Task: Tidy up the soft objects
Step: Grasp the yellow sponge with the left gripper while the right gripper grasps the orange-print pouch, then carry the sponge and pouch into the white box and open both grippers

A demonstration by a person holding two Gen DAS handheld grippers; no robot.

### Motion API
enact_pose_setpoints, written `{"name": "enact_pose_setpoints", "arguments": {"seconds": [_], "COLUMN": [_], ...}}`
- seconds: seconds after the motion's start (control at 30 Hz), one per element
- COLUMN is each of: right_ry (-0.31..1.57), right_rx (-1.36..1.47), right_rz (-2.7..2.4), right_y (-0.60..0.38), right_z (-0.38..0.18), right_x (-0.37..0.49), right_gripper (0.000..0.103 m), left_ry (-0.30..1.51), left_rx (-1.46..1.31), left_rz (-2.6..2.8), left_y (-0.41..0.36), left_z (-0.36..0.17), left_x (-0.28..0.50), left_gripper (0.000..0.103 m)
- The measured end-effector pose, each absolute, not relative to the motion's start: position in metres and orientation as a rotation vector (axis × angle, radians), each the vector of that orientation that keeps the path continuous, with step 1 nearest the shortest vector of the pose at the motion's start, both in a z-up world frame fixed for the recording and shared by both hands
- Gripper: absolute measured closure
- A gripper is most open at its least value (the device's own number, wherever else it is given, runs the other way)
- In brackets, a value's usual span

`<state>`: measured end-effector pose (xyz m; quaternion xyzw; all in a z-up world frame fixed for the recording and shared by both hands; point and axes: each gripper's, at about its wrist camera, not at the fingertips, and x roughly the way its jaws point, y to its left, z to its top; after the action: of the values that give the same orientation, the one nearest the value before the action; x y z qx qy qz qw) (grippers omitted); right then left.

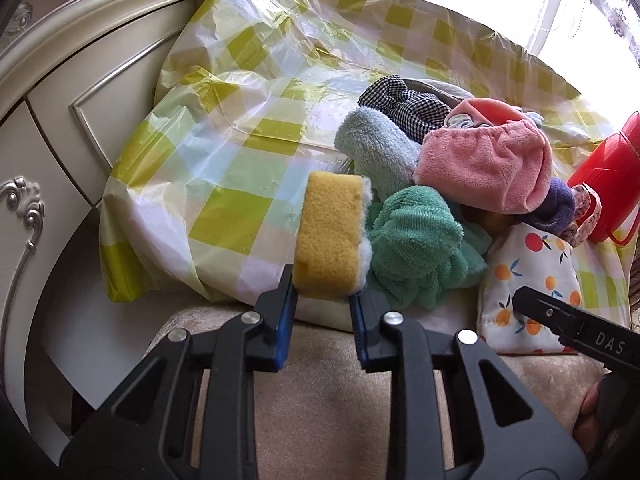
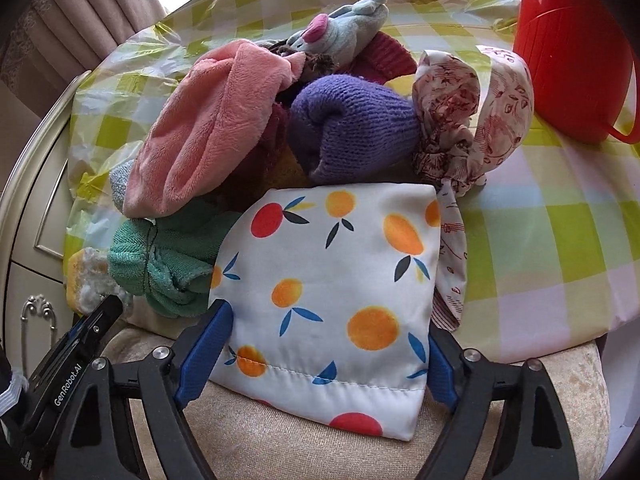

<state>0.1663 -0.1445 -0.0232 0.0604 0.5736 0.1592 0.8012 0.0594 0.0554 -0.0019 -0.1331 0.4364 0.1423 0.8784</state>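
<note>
My left gripper (image 1: 323, 296) is shut on a yellow sponge (image 1: 330, 236) with a white scouring side, held beside a pile of soft things. The sponge also shows in the right wrist view (image 2: 82, 280). The pile holds a green cloth (image 1: 416, 240), a pink plush cloth (image 1: 484, 164), a light blue towel (image 1: 376, 148), a checked cloth (image 1: 404, 106) and a purple knit sock (image 2: 352, 128). My right gripper (image 2: 328, 340) has its jaws wide apart around an orange-print pouch (image 2: 332, 280), one finger at each side. The pouch lies at the pile's near edge.
A yellow-checked plastic sheet (image 1: 248, 92) covers the surface. A red plastic basket (image 2: 568, 48) stands at the right. A floral fabric tie (image 2: 472, 120) lies beside the sock. A beige cushion (image 1: 332, 380) is below the grippers. A cream cabinet (image 1: 76, 92) stands at the left.
</note>
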Motion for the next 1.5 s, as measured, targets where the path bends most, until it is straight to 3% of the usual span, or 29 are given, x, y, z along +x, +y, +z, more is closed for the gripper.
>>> {"name": "enact_pose_setpoints", "arguments": {"seconds": [0.17,0.43,0.83,1.5], "right_ry": [1.199,1.128,0.993,0.928], "right_rx": [0.134,0.127,0.146,0.217], "right_rz": [0.347,0.373,0.344,0.105], "right_y": [-0.147,-0.164,-0.207,-0.352], "right_z": [-0.021,-0.002,0.037,0.066], "right_x": [0.16,0.135,0.114,0.069], "right_gripper": [0.055,0.075,0.077,0.077], "left_ry": [0.869,0.845,0.831,0.816], "left_rx": [-0.276,-0.232,-0.158,-0.083], "left_rz": [0.284,0.264,0.222,-0.105], "left_y": [0.051,0.031,-0.008,-0.129], "left_z": [0.007,0.017,0.032,0.062], "left_x": [0.053,0.047,0.041,0.047], "left_gripper": [0.075,0.076,0.077,0.077]}}
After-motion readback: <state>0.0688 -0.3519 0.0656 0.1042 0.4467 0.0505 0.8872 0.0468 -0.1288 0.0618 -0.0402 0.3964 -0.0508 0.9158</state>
